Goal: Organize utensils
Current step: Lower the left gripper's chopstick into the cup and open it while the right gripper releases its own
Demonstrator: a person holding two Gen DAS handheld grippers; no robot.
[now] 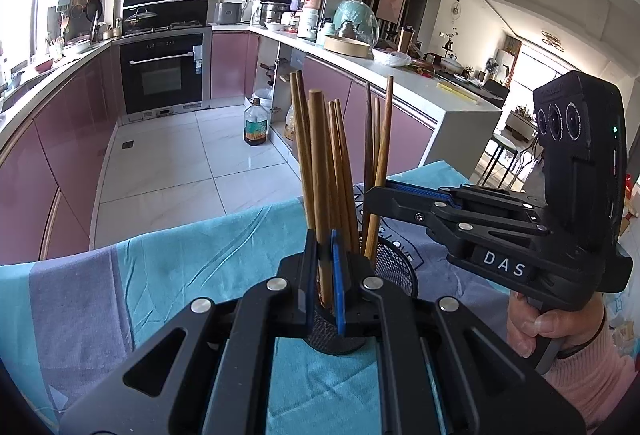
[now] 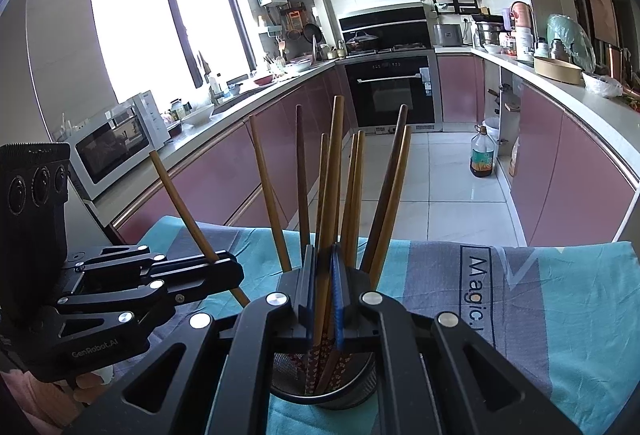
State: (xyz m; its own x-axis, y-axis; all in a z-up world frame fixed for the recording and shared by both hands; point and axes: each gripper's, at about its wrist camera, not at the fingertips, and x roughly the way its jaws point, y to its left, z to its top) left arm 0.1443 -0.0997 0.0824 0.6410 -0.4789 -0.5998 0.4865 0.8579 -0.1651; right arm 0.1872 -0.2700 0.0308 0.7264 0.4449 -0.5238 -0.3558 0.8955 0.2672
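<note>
Left gripper (image 1: 326, 275) pinches chopstick (image 1: 320, 171); right gripper (image 2: 324, 291) pinches another chopstick (image 2: 330, 195). Mesh holder (image 2: 360, 387) half hidden behind jaws, chopstick tips unseen.

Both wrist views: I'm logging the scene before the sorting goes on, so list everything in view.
chopsticks: about nine, brown wood, standing in the holder
mesh holder: one, black, on the cloth
cloth: one, teal and grey, covering the table
oil bottle: one, clear, on the kitchen floor
oven: one, black, built in at the far wall
microwave: one, white, on the left counter
left tool: black, shut on one chopstick
right tool: black, shut on one chopstick
hand: one, pink sleeve, holding the right tool's handle
</note>
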